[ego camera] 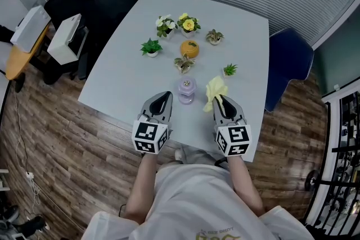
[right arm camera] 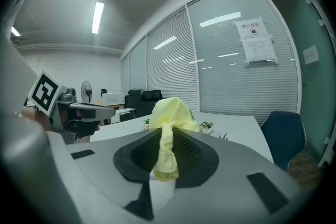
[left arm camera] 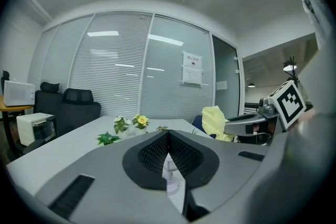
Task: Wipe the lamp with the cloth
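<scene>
Lamp [ego camera: 187,91] stands upright between left gripper [ego camera: 166,95], fingers clenched, and right gripper [ego camera: 220,98], fingers grasping cloth [ego camera: 215,87]

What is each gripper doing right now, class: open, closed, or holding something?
Left gripper: closed, holding nothing.
Right gripper: closed on the yellow cloth.

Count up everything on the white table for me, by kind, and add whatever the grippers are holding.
Small potted plants: 6
Orange round object: 1
Lamp: 1
Yellow cloth, held in the right gripper: 1
Total: 9
</scene>
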{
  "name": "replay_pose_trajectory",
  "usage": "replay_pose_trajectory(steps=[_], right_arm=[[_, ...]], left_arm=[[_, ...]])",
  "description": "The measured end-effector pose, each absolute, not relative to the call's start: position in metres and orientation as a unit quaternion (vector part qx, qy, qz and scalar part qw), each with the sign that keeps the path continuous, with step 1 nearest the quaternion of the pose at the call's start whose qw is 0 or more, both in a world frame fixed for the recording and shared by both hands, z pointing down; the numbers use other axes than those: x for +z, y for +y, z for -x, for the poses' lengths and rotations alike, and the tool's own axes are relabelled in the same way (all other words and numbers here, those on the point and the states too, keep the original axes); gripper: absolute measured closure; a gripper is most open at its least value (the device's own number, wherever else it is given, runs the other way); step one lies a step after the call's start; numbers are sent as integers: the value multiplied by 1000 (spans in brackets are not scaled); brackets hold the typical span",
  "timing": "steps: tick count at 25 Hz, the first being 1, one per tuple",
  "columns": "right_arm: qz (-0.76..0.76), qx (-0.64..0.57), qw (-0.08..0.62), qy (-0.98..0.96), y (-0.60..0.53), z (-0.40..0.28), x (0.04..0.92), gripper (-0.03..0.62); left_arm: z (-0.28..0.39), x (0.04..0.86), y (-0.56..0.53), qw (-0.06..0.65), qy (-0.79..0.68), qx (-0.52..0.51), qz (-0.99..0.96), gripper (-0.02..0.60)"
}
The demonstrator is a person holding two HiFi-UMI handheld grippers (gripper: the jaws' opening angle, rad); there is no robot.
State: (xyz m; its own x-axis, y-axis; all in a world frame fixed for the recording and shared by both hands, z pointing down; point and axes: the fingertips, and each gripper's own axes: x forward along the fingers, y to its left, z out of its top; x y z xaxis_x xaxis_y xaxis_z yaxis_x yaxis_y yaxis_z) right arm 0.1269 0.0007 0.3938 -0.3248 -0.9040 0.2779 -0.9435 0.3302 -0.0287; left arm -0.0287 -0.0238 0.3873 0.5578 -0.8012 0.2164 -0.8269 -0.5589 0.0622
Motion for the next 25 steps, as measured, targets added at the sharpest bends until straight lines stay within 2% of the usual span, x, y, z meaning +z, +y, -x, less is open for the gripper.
replay_pose_trajectory(steps=[25], right_arm=[[-554,114,91,-820,-4,-128,397,526]], left_arm=[[34,395,-30,88,-462,85,-878,578]])
